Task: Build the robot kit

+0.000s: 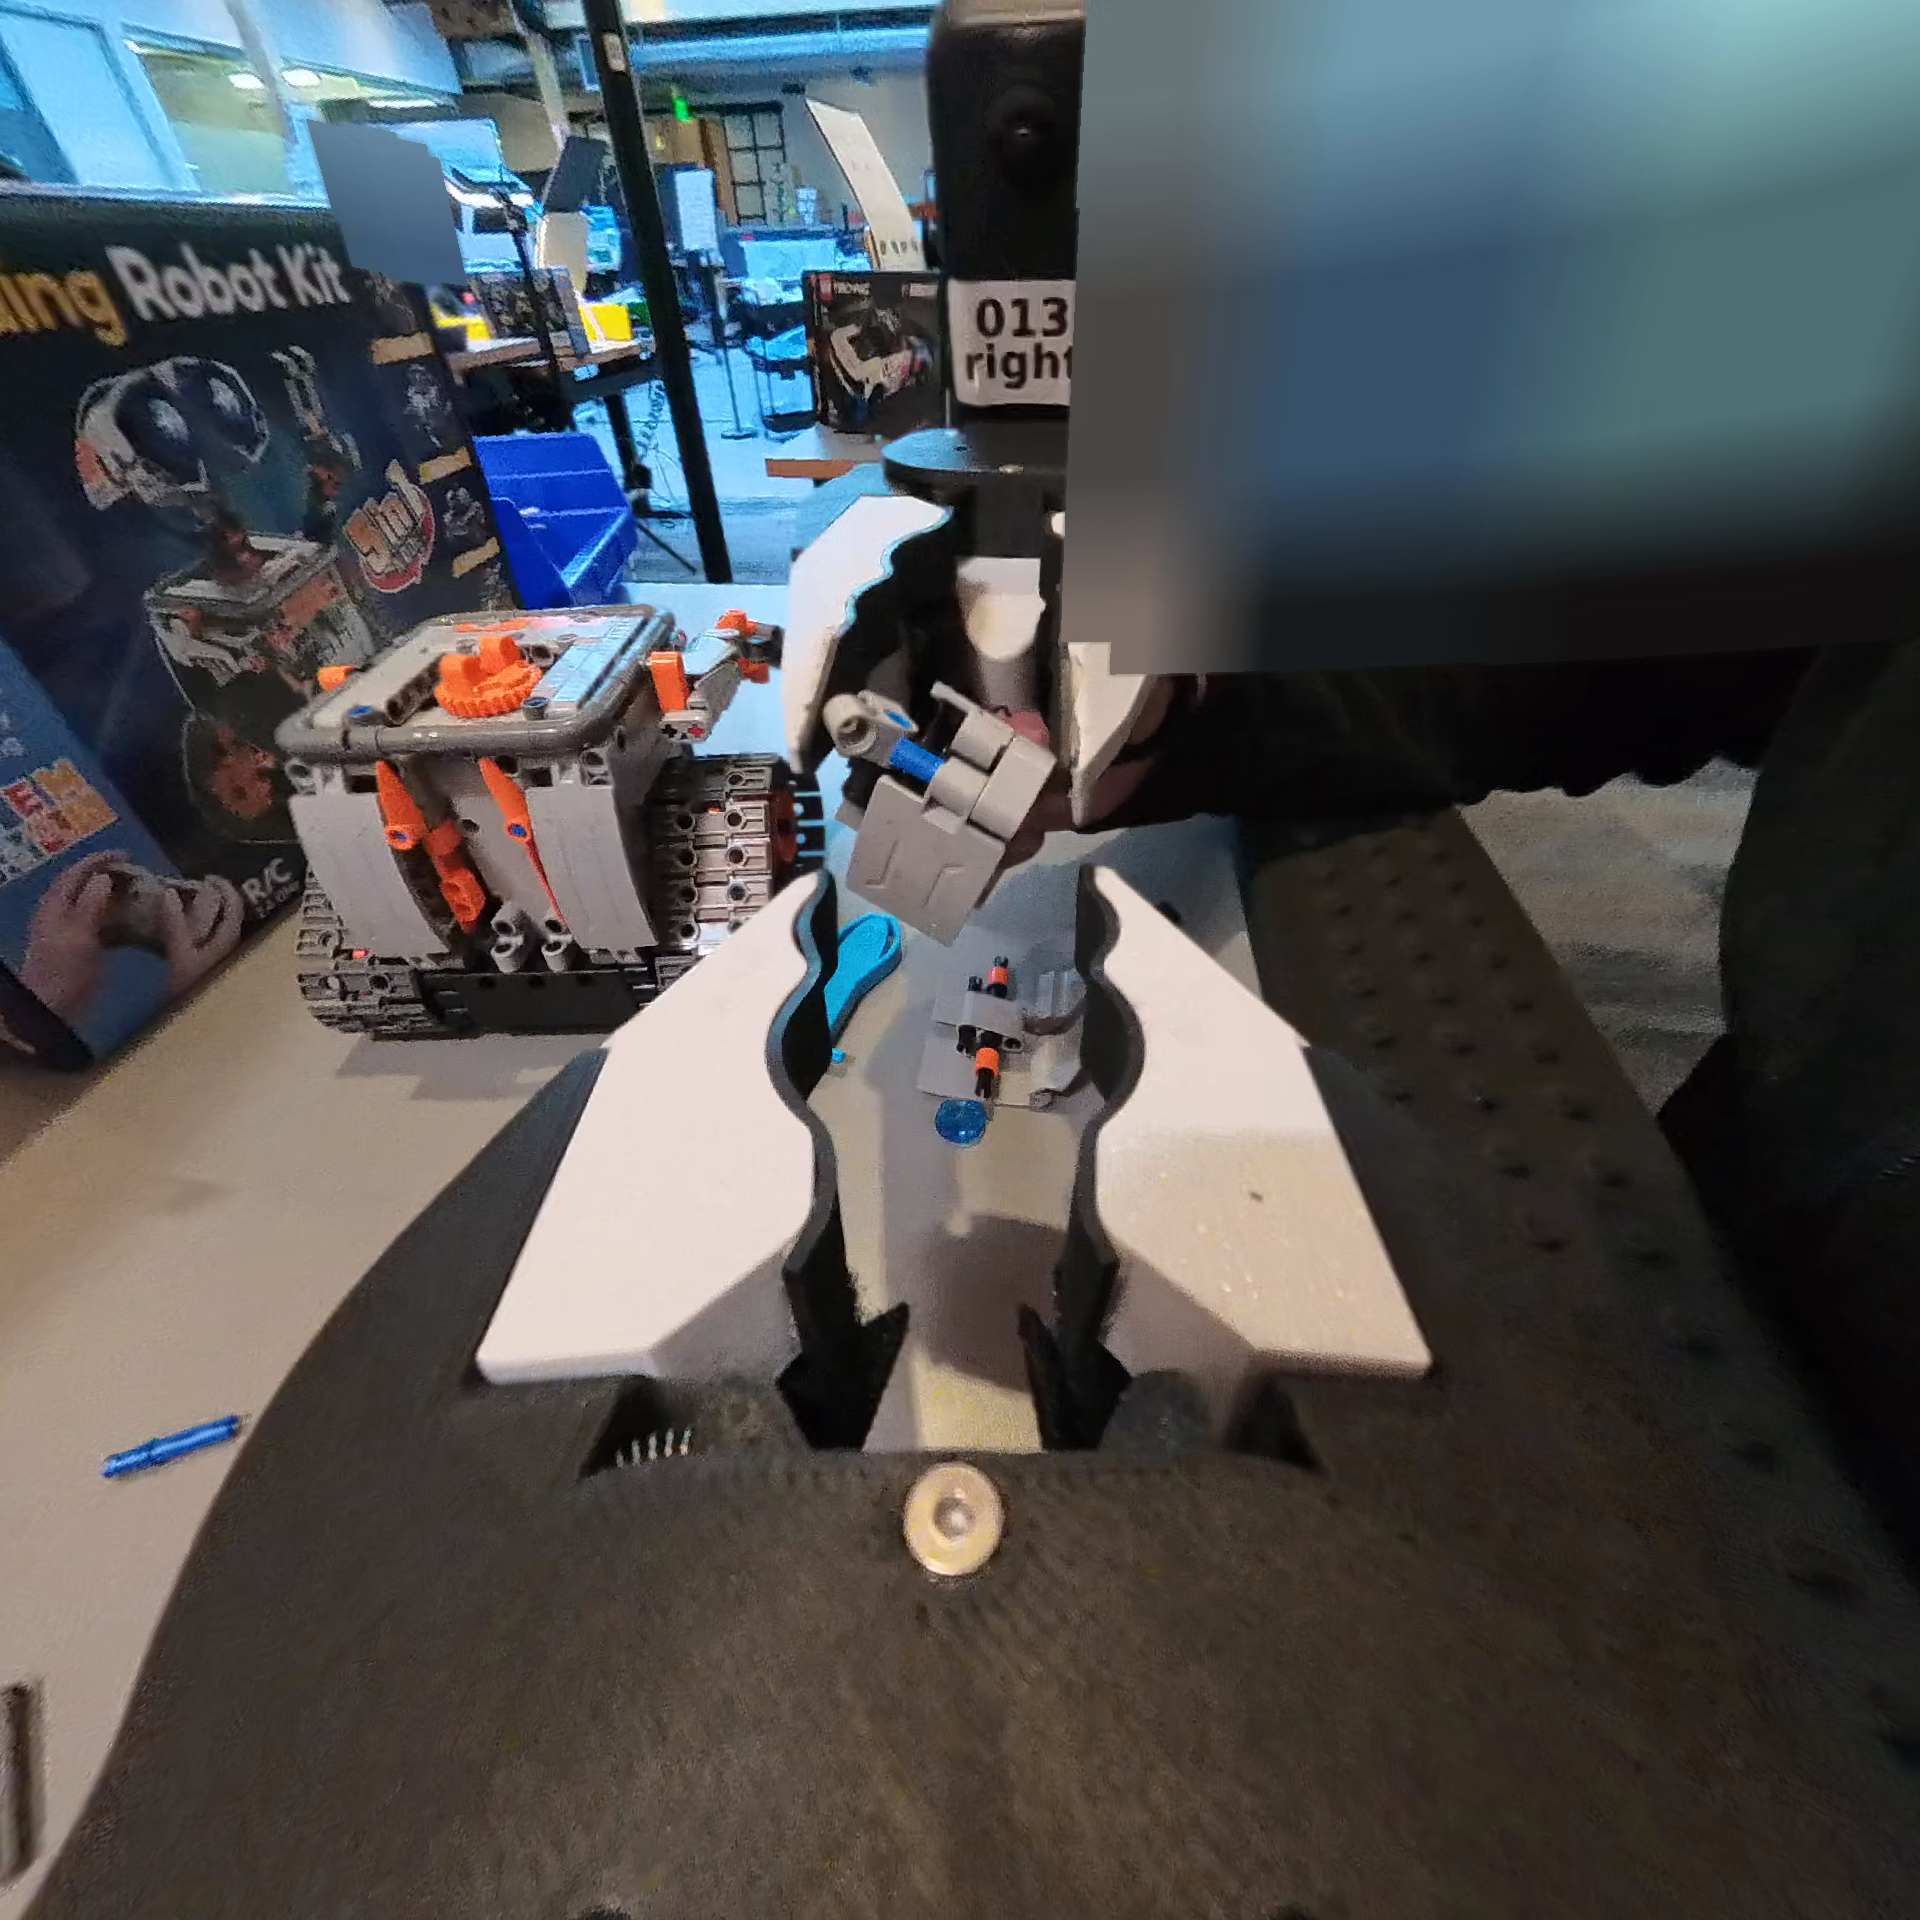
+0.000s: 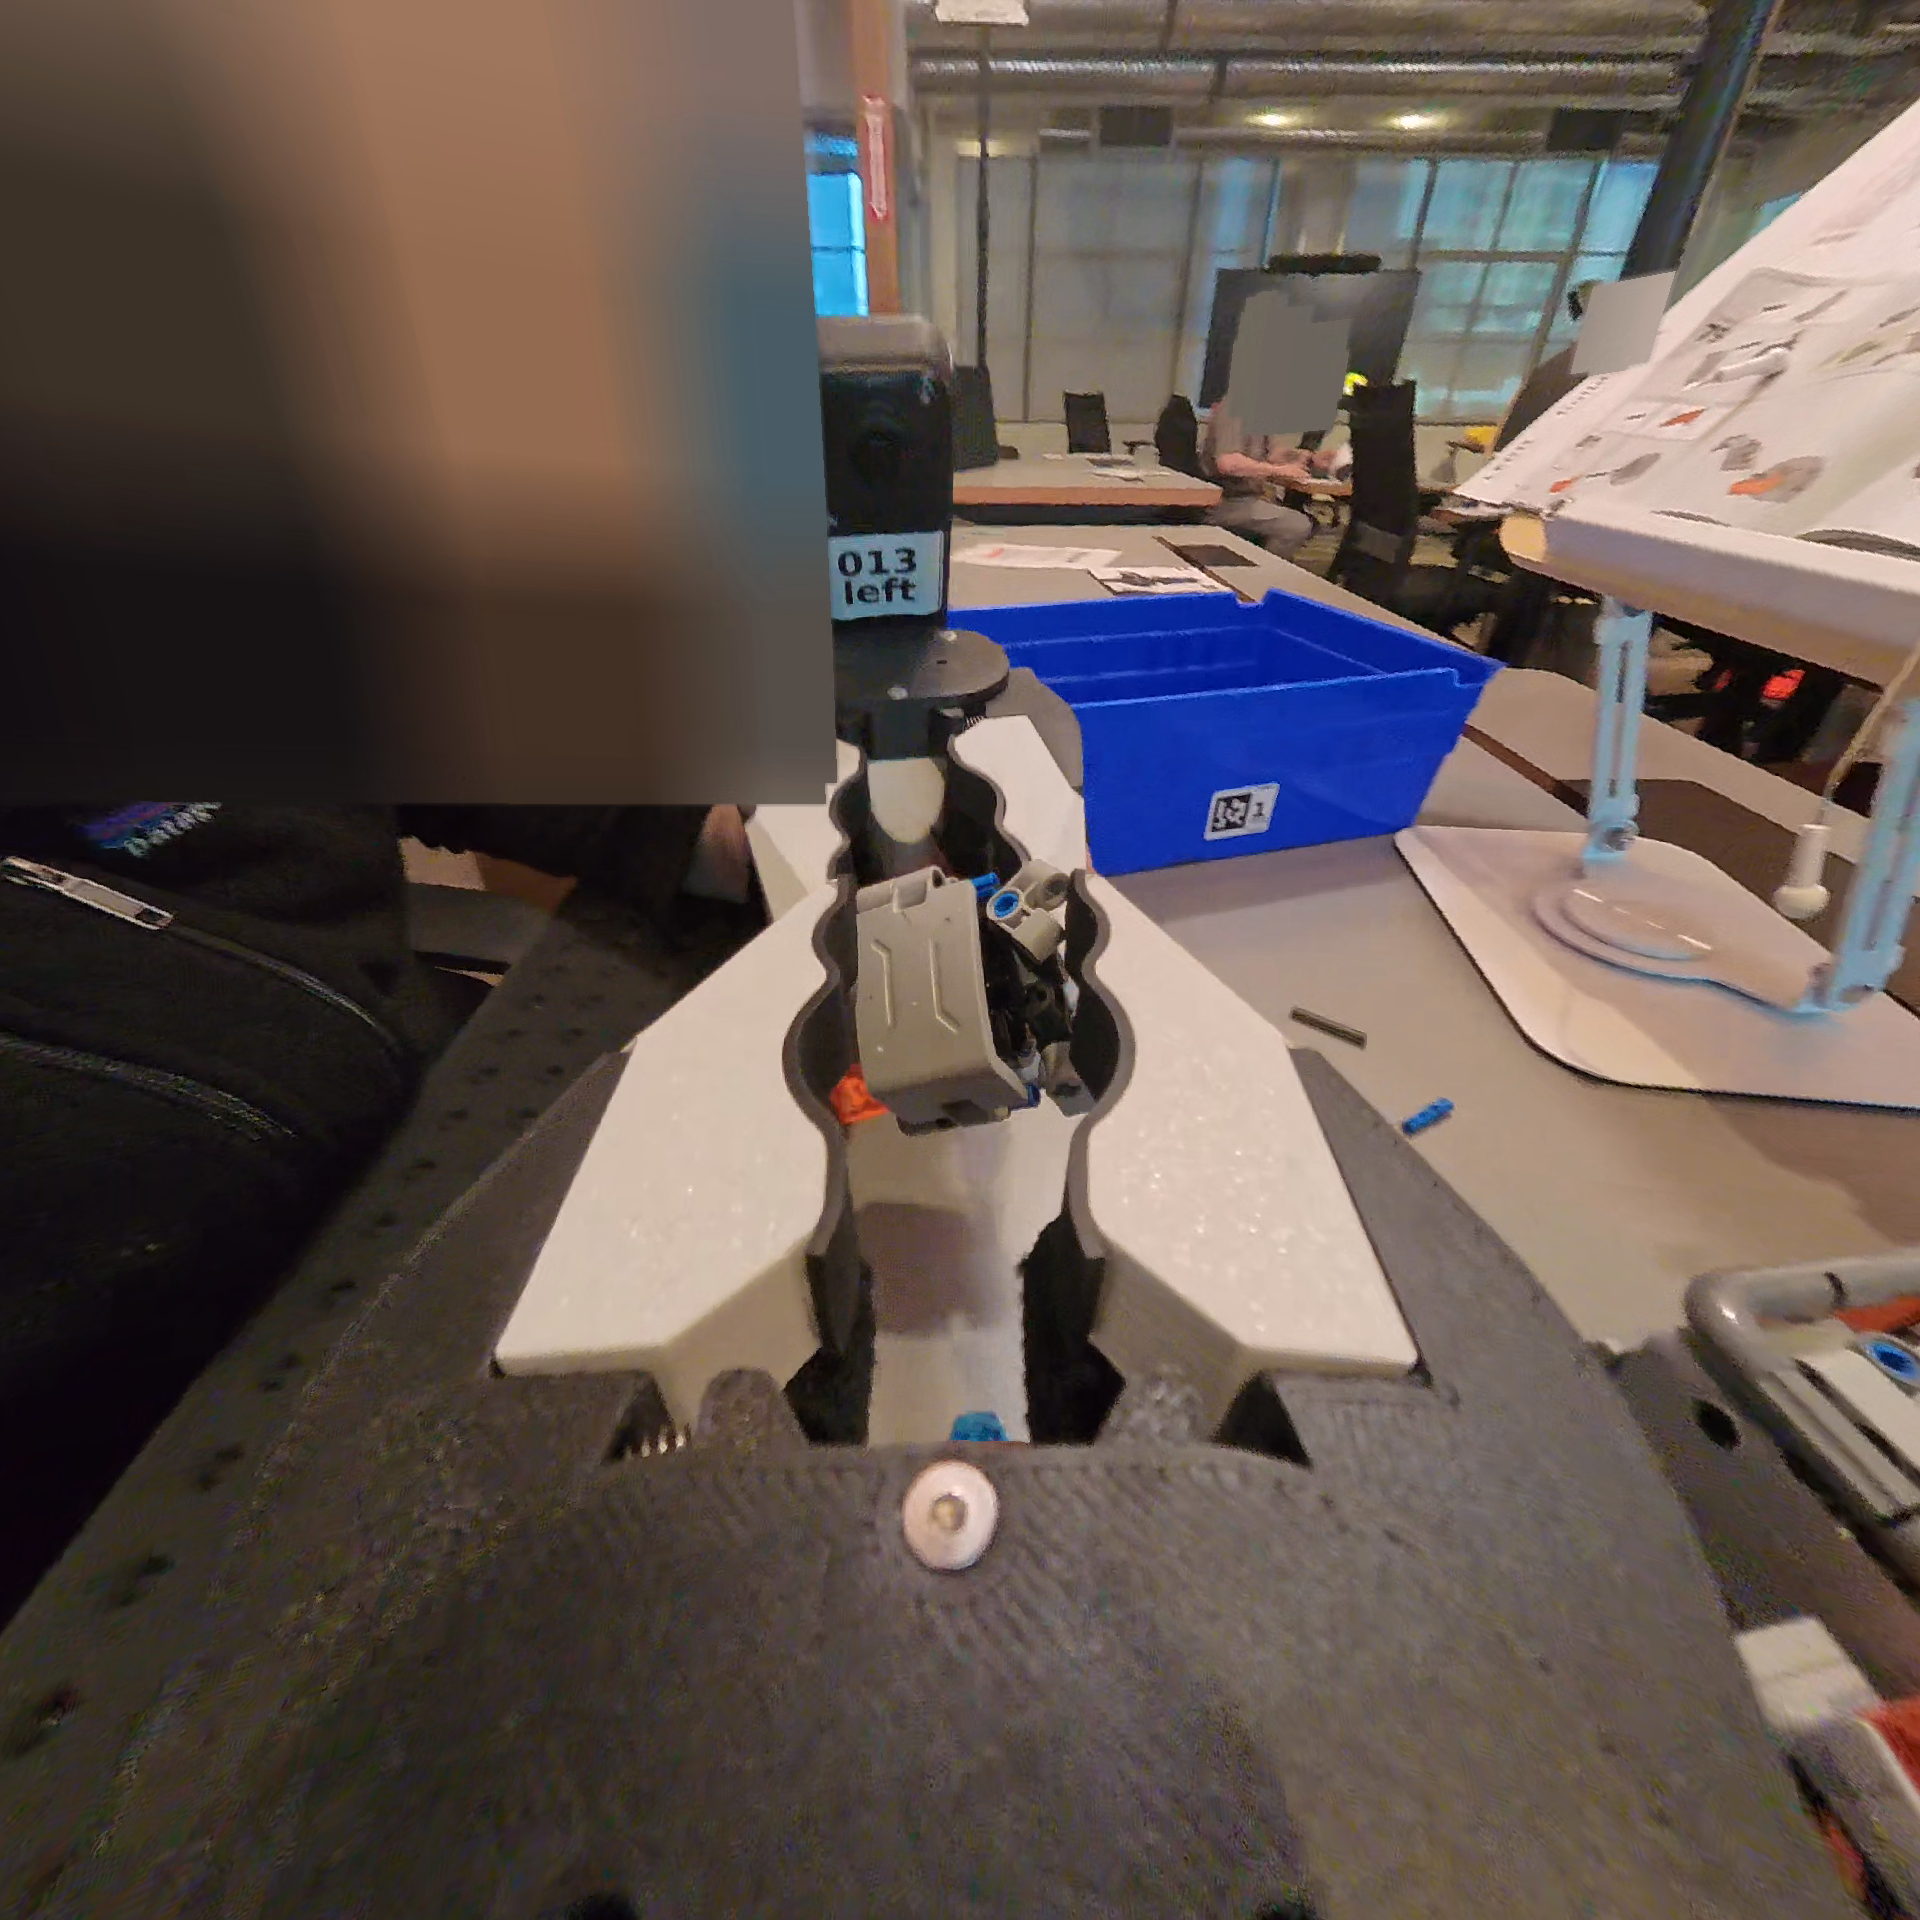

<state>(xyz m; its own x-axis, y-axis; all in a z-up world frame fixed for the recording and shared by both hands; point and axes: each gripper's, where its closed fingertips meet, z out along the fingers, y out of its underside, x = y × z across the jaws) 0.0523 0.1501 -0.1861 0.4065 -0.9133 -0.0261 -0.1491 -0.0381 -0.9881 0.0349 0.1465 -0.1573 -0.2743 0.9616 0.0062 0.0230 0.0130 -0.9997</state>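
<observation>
Partly hidden: grey brick assembly (image 2: 930, 1003).

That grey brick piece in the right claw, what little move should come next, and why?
Probably bring the left gripper a little forward and up toward the grey brick assembly. The right gripper grips that piece above the table, while the left one is open and empty, just short of it, over small loose parts. A second grip would likely steady it.
</observation>
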